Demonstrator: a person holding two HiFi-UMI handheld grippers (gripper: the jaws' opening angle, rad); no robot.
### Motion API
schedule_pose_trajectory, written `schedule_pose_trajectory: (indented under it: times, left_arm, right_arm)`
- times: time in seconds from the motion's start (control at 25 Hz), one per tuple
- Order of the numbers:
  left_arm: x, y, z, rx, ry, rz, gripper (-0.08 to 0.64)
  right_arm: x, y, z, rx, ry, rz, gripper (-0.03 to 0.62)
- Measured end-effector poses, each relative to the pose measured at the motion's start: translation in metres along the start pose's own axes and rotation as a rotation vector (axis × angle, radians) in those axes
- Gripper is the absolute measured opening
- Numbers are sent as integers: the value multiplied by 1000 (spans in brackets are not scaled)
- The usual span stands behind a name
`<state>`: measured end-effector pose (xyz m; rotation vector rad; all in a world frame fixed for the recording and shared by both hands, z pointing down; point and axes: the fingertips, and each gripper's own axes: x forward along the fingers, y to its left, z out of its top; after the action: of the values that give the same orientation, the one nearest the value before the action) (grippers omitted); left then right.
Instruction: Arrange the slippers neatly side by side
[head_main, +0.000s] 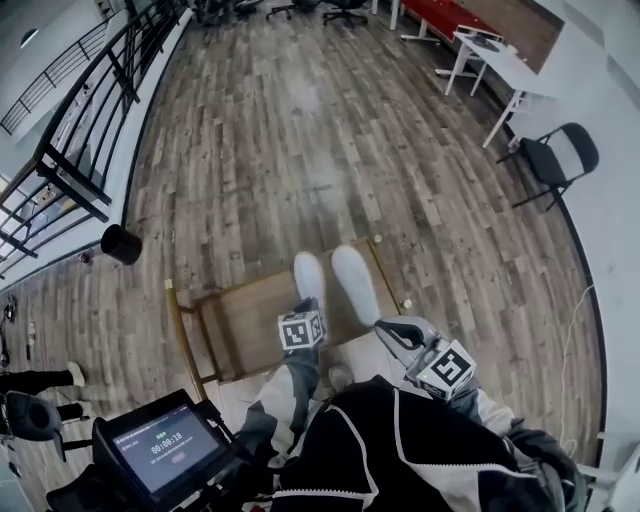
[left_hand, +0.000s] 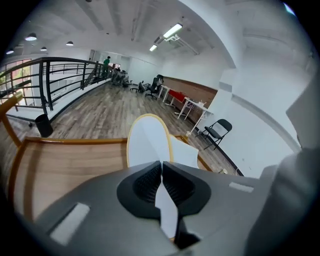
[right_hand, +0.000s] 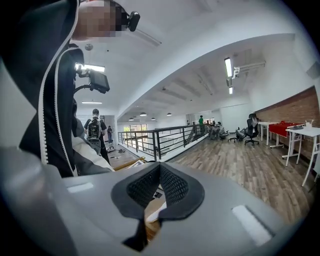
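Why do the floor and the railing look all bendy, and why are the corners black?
Head view: the wide lens bows the floor planks and the railing into curves. Left gripper view: black corners ring a round picture, and the white slipper in the left tool looms big because it is close. Right gripper view: the ceiling lights glare white.

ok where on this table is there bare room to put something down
The table is bare on its left half, between its left rail and the left slipper. The floor beyond its far edge is open too. Crowded: the right end, where the right slipper lies beside the left.
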<state>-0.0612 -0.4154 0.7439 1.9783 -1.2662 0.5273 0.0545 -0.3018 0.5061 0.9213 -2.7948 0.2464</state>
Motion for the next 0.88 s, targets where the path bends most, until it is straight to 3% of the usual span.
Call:
schedule_pose_trajectory:
  times: [0.24,0.64,0.88]
  left_arm:
    - [53,-5,-24,-47,97,15,25]
    - [80,-12,-18,-96,134,-20,25]
    - [82,-25,-13,-65,126,-42,125]
  right_arm:
    - [-18,-17,-12,11,7,-20,-6]
    - [-19,-10,-23,23,43,-48,-6]
    - [-26,-16,-22,27,36,-34,-6]
